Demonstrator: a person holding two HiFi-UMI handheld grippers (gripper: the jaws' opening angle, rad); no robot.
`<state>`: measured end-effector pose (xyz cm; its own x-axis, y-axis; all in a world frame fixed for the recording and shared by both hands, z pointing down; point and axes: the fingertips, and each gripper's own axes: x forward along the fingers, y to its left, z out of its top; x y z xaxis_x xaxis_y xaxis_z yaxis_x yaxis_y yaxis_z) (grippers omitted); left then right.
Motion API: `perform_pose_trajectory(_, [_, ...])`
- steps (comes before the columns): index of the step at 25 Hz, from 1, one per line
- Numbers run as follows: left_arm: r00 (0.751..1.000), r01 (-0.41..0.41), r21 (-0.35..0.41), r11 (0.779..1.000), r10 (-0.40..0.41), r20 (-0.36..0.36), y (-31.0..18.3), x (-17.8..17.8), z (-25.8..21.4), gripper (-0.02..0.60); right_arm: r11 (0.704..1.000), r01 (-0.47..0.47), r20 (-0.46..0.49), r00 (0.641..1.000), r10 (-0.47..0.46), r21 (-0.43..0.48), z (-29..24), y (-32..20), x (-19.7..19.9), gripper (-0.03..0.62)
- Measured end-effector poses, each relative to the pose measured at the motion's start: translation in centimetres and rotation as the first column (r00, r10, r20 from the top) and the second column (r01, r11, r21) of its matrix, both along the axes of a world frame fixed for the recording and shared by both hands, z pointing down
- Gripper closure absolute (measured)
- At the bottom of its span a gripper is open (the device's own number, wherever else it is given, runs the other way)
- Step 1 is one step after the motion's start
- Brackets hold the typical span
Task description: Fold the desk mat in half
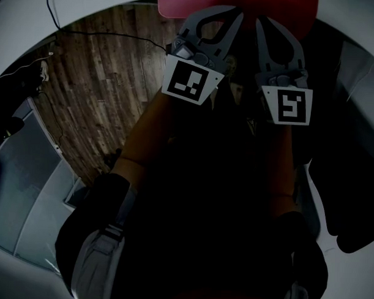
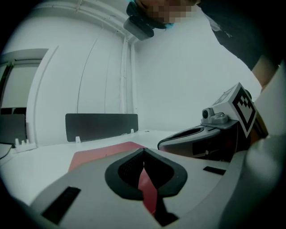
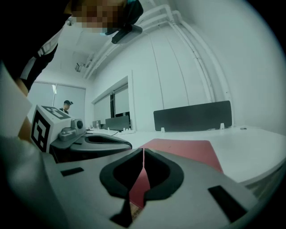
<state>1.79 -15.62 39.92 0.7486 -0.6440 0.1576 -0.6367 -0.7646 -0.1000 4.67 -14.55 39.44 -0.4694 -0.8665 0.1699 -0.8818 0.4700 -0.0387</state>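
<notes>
Both grippers work side by side at the table edge farthest from the dark upright divider panel (image 2: 102,126).

- Left gripper (image 2: 144,154): fingers closed, with a strip of the flat red desk mat (image 2: 96,154) pinched between the pads. The strip runs back toward the camera.
- Right gripper (image 3: 143,154): the same, fingers clamped on a fold of the mat's edge, red showing in the slit between the pads.
- The mat lies on the white table (image 2: 40,161) on the near side of the panel. The part toward the panel looks flat and single-layered. The edge farthest from the panel is the one held.
- The head view is dark. Both grippers reach to the mat at the top of the frame, and wood-plank floor (image 1: 97,81) lies below.

Judgement: the fold is at its start. The edge is gripped but not yet carried over toward the panel.

Risks from here:
- The bite on each side looks shallow. A quick pull toward the panel could drag the mat out of one pair of fingers, and that side would drop.
- The grippers sit close together. The outer corners have no support and may sag or curl under, creasing the fold.
- The table looks smooth, so the flat half may slide toward the panel instead of staying put, and the halves would end up unequal.
- If one gripper travels ahead of the other, the held edge will land skewed against the edge nearest the panel.
</notes>
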Motion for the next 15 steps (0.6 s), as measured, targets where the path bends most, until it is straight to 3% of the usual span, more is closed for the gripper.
perform_pose_trajectory(4, [0.991, 0.022, -0.147, 0.989, -0.041, -0.125, -0.1, -0.2, 1.3, 0.569, 0.999, -0.017, 0.05, 0.999, 0.019, -0.033, 0.9, -0.3, 0.2, 0.563])
perform_pose_trajectory(8, [0.935, 0.02, -0.35, 0.936, -0.142, -0.324, -0.2, -1.8, 2.8, 0.568, 0.997, -0.031, 0.108, 0.993, 0.038, -0.072, 1.7, -0.2, 0.0, 0.563])
perform_pose_trajectory(15, [0.871, -0.002, -0.499, 0.866, -0.244, -0.427, 0.7, -3.5, 5.5, 0.568, 0.986, -0.038, 0.2, 0.977, 0.071, -0.161, 3.8, 0.8, -0.6, 0.562])
